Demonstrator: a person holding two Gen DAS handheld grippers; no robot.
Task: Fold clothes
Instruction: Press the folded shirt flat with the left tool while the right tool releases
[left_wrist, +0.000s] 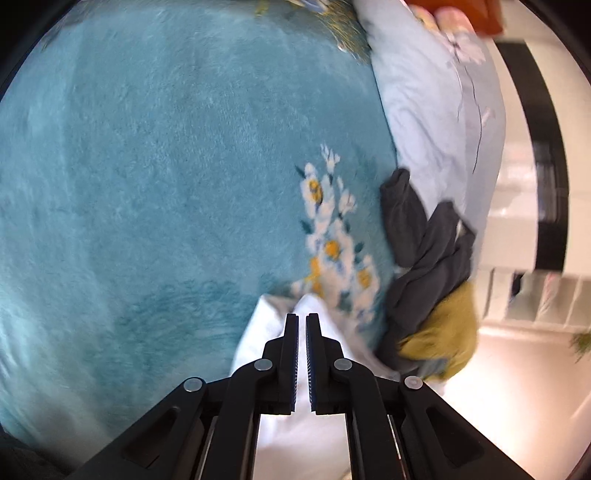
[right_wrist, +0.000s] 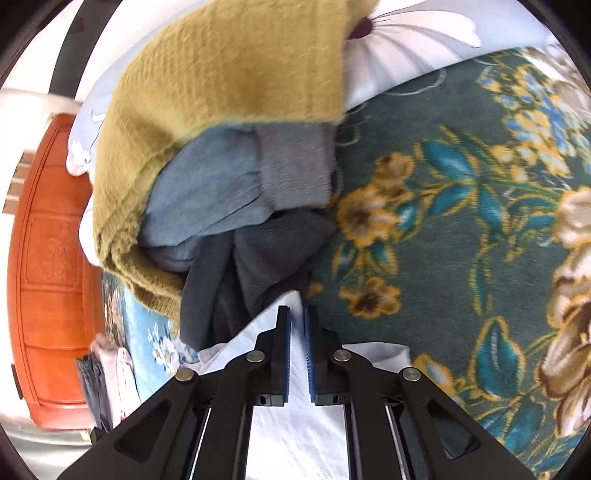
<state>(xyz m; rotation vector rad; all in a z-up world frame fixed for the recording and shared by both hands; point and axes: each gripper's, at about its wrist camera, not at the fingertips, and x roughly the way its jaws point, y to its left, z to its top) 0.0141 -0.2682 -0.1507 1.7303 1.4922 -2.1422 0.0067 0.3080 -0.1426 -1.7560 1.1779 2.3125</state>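
We hold the white cloth with the left gripper and the right gripper, both clamped on it. We should lift both evenly, clear of the dark garment.

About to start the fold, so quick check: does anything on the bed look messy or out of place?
Only the pile of unfolded clothes: a mustard knit, blue and dark grey pieces lie bunched together against the pillow. The white garment is in both grippers' fingers. Nothing looks spilled or damaged.
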